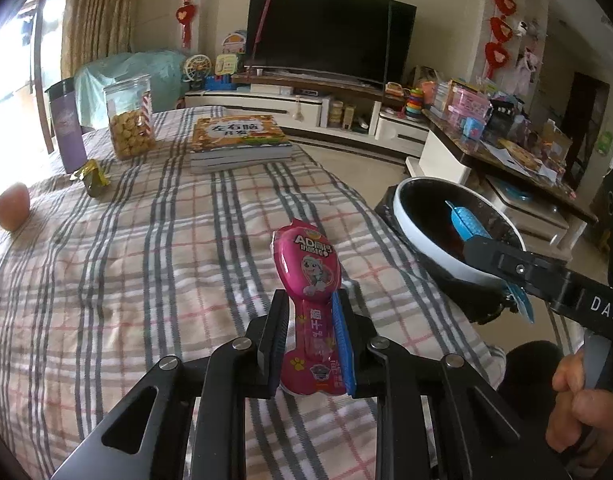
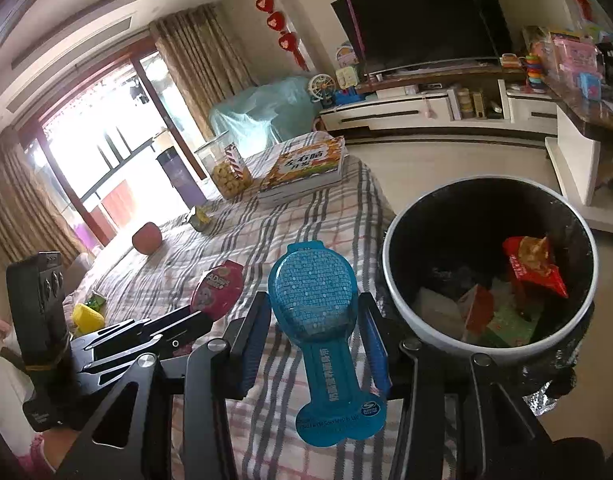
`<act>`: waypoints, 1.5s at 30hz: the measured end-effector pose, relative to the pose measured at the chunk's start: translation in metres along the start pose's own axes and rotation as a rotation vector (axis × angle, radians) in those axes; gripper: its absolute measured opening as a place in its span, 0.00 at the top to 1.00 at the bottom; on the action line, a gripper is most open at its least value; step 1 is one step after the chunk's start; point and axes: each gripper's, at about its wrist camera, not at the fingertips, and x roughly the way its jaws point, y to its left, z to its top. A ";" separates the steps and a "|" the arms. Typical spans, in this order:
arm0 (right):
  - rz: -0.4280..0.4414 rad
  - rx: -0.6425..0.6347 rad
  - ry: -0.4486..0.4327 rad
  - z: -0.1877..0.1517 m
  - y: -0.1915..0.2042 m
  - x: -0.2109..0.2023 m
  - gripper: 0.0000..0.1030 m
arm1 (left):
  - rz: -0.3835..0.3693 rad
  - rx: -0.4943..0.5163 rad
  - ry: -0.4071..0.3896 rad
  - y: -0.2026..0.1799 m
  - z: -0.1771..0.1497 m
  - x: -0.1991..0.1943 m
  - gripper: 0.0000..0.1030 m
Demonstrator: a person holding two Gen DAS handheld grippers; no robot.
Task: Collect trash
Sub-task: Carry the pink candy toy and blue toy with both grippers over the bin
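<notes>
A pink spoon-shaped snack wrapper (image 1: pixel 306 264) stands upright in my left gripper (image 1: pixel 308 300), whose pads press on its narrow stem above the checked tablecloth (image 1: pixel 146 280). My right gripper (image 2: pixel 312 304) is shut on a blue wrapper (image 2: pixel 312 292) of the same shape, held over the table edge beside the trash bin (image 2: pixel 390 280). The left wrist view shows that blue wrapper (image 1: pixel 464 222) edge-on over the bin's white rim (image 1: pixel 426 248). Inside the bin lie a red packet (image 2: pixel 534 264) and other scraps. A crumpled gold-green wrapper (image 1: pixel 91 178) lies on the table.
At the table's far side stand a cookie jar (image 1: pixel 130 120), a purple bottle (image 1: pixel 68 128) and stacked books (image 1: pixel 238 140). A round reddish fruit (image 1: pixel 12 208) sits at the left. A yellow object (image 2: pixel 88 316) and a green scrap (image 2: pixel 96 300) lie near the left gripper.
</notes>
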 end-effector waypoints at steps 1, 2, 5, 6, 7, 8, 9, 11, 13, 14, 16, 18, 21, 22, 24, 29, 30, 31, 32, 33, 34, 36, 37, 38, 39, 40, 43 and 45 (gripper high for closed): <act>-0.001 0.004 0.000 -0.001 -0.001 0.000 0.56 | 0.001 0.002 0.001 0.000 0.000 0.001 0.79; -0.001 0.006 0.000 -0.001 -0.002 0.000 0.56 | -0.001 0.000 0.003 0.000 -0.001 0.002 0.79; -0.001 0.013 -0.001 -0.002 -0.003 0.000 0.56 | -0.004 -0.007 0.009 0.002 -0.002 0.004 0.79; 0.000 0.015 0.000 -0.001 -0.003 0.001 0.56 | -0.004 -0.008 0.009 0.002 -0.003 0.004 0.80; 0.000 0.016 0.000 -0.002 -0.003 0.001 0.56 | -0.004 -0.010 0.009 0.002 -0.002 0.005 0.79; 0.000 0.018 0.001 -0.002 -0.004 0.001 0.56 | -0.004 -0.010 0.010 0.002 -0.002 0.005 0.79; 0.001 0.019 0.001 -0.003 -0.005 0.000 0.56 | -0.004 -0.009 0.010 0.002 -0.001 0.006 0.79; 0.003 0.022 0.002 -0.004 -0.006 0.000 0.56 | -0.005 -0.009 0.010 0.002 -0.001 0.006 0.79; 0.002 0.023 0.001 -0.003 -0.006 0.000 0.56 | -0.009 -0.008 0.008 0.000 0.000 0.005 0.79; 0.001 0.024 -0.001 -0.003 -0.007 -0.001 0.56 | -0.011 -0.006 0.006 0.000 0.000 0.005 0.79; -0.002 0.027 -0.005 -0.003 -0.010 -0.003 0.56 | -0.016 0.001 0.003 -0.003 0.001 0.005 0.79; -0.004 0.033 -0.008 -0.002 -0.013 -0.005 0.56 | -0.021 0.005 0.001 -0.005 0.002 0.006 0.80; -0.008 0.038 -0.013 -0.002 -0.016 -0.009 0.56 | -0.031 0.008 0.000 -0.008 0.005 0.008 0.80; -0.009 0.039 -0.014 -0.001 -0.017 -0.010 0.56 | -0.035 0.008 0.000 -0.009 0.006 0.009 0.80; -0.012 0.040 -0.017 -0.001 -0.018 -0.012 0.56 | -0.041 0.013 0.001 -0.010 0.008 0.011 0.80; -0.021 0.052 -0.020 0.000 -0.027 -0.017 0.56 | -0.055 0.030 -0.002 -0.019 0.012 0.014 0.80; -0.022 0.054 -0.021 0.001 -0.028 -0.017 0.56 | -0.058 0.033 -0.002 -0.021 0.012 0.015 0.80; -0.025 0.055 -0.022 0.001 -0.029 -0.018 0.56 | -0.062 0.037 -0.002 -0.023 0.014 0.016 0.80; -0.028 0.056 -0.024 0.001 -0.030 -0.019 0.56 | -0.064 0.038 -0.003 -0.024 0.014 0.016 0.80; -0.029 0.056 -0.027 0.002 -0.031 -0.020 0.56 | -0.067 0.041 -0.003 -0.026 0.014 0.017 0.80; -0.030 0.057 -0.028 0.002 -0.032 -0.021 0.56 | -0.071 0.045 -0.004 -0.029 0.015 0.017 0.80; -0.035 0.060 -0.033 0.003 -0.034 -0.024 0.56 | -0.076 0.052 -0.005 -0.032 0.016 0.017 0.80; -0.037 0.062 -0.035 0.003 -0.035 -0.025 0.56 | -0.079 0.055 -0.007 -0.034 0.017 0.017 0.80; -0.039 0.065 -0.038 0.004 -0.037 -0.026 0.56 | -0.080 0.058 -0.007 -0.035 0.018 0.017 0.80; -0.041 0.066 -0.040 0.004 -0.038 -0.027 0.56 | -0.082 0.061 -0.008 -0.037 0.019 0.018 0.80; -0.043 0.068 -0.041 0.004 -0.039 -0.028 0.56 | -0.084 0.064 -0.008 -0.038 0.018 0.018 0.80; -0.049 0.075 -0.047 0.004 -0.044 -0.031 0.56 | -0.089 0.070 -0.007 -0.042 0.021 0.020 0.80; -0.053 0.077 -0.050 0.005 -0.047 -0.032 0.56 | -0.093 0.073 -0.006 -0.044 0.023 0.022 0.80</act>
